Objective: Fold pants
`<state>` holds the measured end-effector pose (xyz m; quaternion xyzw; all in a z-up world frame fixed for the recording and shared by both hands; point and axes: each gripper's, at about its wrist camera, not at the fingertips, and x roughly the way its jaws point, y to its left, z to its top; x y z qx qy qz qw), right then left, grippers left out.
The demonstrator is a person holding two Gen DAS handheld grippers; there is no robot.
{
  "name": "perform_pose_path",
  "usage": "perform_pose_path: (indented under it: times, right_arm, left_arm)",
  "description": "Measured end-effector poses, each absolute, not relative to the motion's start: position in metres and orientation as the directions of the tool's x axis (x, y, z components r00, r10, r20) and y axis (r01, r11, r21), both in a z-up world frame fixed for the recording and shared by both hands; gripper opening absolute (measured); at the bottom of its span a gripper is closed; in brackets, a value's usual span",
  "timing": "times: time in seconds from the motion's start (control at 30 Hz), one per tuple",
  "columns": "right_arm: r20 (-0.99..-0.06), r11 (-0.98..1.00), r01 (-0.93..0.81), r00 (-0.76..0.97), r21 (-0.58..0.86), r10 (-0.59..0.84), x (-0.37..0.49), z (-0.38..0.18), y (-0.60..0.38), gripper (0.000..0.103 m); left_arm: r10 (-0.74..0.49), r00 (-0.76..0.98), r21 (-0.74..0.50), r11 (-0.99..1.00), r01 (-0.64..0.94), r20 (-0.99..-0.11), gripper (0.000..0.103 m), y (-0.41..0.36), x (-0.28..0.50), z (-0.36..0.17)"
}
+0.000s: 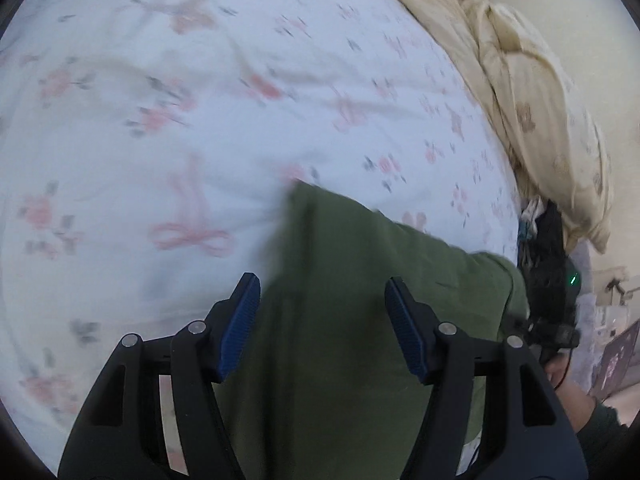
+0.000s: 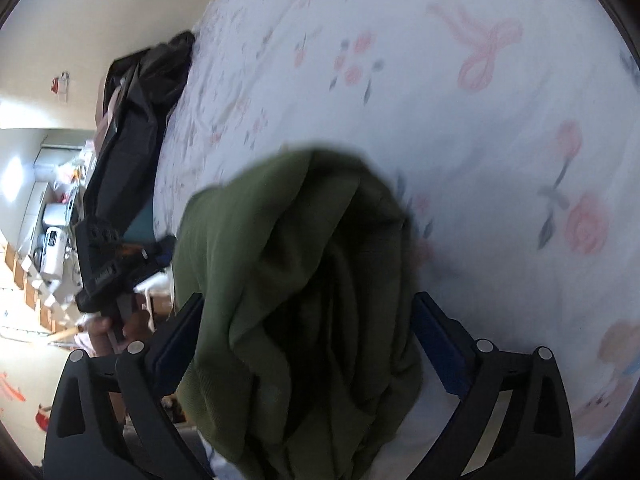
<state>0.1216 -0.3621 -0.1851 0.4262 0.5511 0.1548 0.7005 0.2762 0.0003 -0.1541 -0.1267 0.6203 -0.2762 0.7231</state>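
Observation:
Olive green pants (image 1: 340, 280) lie on a white bedsheet with pink flowers (image 1: 160, 100). In the left wrist view my left gripper (image 1: 322, 292) hovers over them with its blue pads wide apart; the cloth passes under both fingers and is not pinched. In the right wrist view a bunched end of the pants (image 2: 304, 260) sits between the spread fingers of my right gripper (image 2: 308, 300). The cloth drapes over the left finger (image 2: 176, 344), and a strip of sheet shows beside the right finger (image 2: 440, 352). Each view also catches the other gripper at the bed's edge.
A cream quilt (image 1: 520, 80) is heaped along the far side of the bed. Dark clothes (image 2: 136, 120) are piled at the bed's edge, near the hand that holds the left gripper (image 2: 108, 268). Beyond that edge is a cluttered room (image 2: 48, 220).

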Motion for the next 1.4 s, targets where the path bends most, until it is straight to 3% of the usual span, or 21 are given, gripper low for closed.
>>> perform_pose_path:
  times: [0.07, 0.13, 0.23, 0.4, 0.47, 0.53, 0.6, 0.67, 0.73, 0.77, 0.83, 0.9, 1.0, 1.2, 1.4]
  right_arm:
    - [-0.643, 0.601, 0.232, 0.329, 0.765, 0.692, 0.118, -0.184, -0.352, 0.1]
    - [-0.651, 0.621, 0.204, 0.315, 0.757, 0.69, 0.118, -0.183, -0.345, 0.101]
    - [-0.658, 0.627, 0.207, 0.31, 0.751, 0.686, 0.121, -0.185, -0.344, 0.101]
    - [-0.662, 0.632, 0.206, 0.309, 0.747, 0.683, 0.121, -0.184, -0.342, 0.101]
    - [-0.665, 0.634, 0.207, 0.306, 0.745, 0.681, 0.122, -0.184, -0.342, 0.101]
    - [-0.675, 0.647, 0.202, 0.306, 0.735, 0.672, 0.122, -0.184, -0.341, 0.101]
    - [-0.683, 0.657, 0.201, 0.317, 0.726, 0.658, 0.122, -0.183, -0.339, 0.101]
    - [-0.697, 0.674, 0.197, 0.318, 0.712, 0.643, 0.123, -0.182, -0.336, 0.101]
    - [-0.71, 0.699, 0.169, 0.317, 0.695, 0.629, 0.125, -0.178, -0.33, 0.096]
    - [-0.713, 0.709, 0.151, 0.316, 0.689, 0.626, 0.126, -0.177, -0.327, 0.088]
    - [-0.725, 0.727, 0.133, 0.309, 0.673, 0.615, 0.128, -0.175, -0.322, 0.08]
    - [-0.729, 0.739, 0.111, 0.311, 0.665, 0.609, 0.129, -0.17, -0.321, 0.062]
    - [-0.739, 0.765, 0.064, 0.32, 0.641, 0.593, 0.127, -0.153, -0.318, 0.051]
    - [-0.682, 0.731, -0.025, 0.34, 0.682, 0.648, 0.116, -0.115, -0.315, 0.042]
    - [-0.561, 0.61, -0.083, 0.31, 0.788, 0.767, 0.097, -0.073, -0.315, 0.042]
  left_arm:
    - [-0.594, 0.074, -0.576, 0.799, 0.17, -0.801, 0.07, 0.015, 0.28, -0.159]
    - [-0.647, 0.105, -0.639, 0.762, 0.107, -0.755, 0.071, 0.029, 0.281, -0.163]
    - [-0.643, 0.056, -0.637, 0.765, 0.099, -0.764, 0.072, 0.023, 0.277, -0.171]
    - [-0.508, 0.021, -0.488, 0.837, 0.247, -0.861, 0.073, 0.0, 0.262, -0.174]
    - [-0.417, 0.054, -0.385, 0.876, 0.292, -0.907, 0.082, -0.006, 0.258, -0.176]
    - [-0.411, 0.055, -0.378, 0.876, 0.3, -0.91, 0.083, -0.009, 0.258, -0.179]
    - [-0.422, 0.042, -0.394, 0.874, 0.286, -0.906, 0.076, -0.009, 0.258, -0.185]
    - [-0.445, 0.008, -0.424, 0.859, 0.286, -0.896, 0.037, -0.017, 0.256, -0.189]
    - [-0.437, -0.003, -0.421, 0.863, 0.279, -0.899, 0.023, -0.025, 0.254, -0.188]
    - [-0.431, 0.007, -0.412, 0.867, 0.28, -0.902, 0.016, -0.027, 0.251, -0.187]
    - [-0.418, 0.037, -0.392, 0.876, 0.279, -0.908, 0.012, -0.032, 0.245, -0.186]
    - [-0.397, 0.071, -0.363, 0.889, 0.28, -0.915, 0.009, -0.035, 0.241, -0.182]
    - [-0.359, 0.122, -0.313, 0.904, 0.289, -0.925, 0.007, -0.035, 0.229, -0.163]
    - [-0.373, 0.223, -0.325, 0.918, 0.225, -0.901, 0.006, -0.009, 0.198, -0.114]
    - [-0.42, 0.296, -0.409, 0.907, 0.099, -0.858, 0.006, 0.031, 0.145, -0.052]
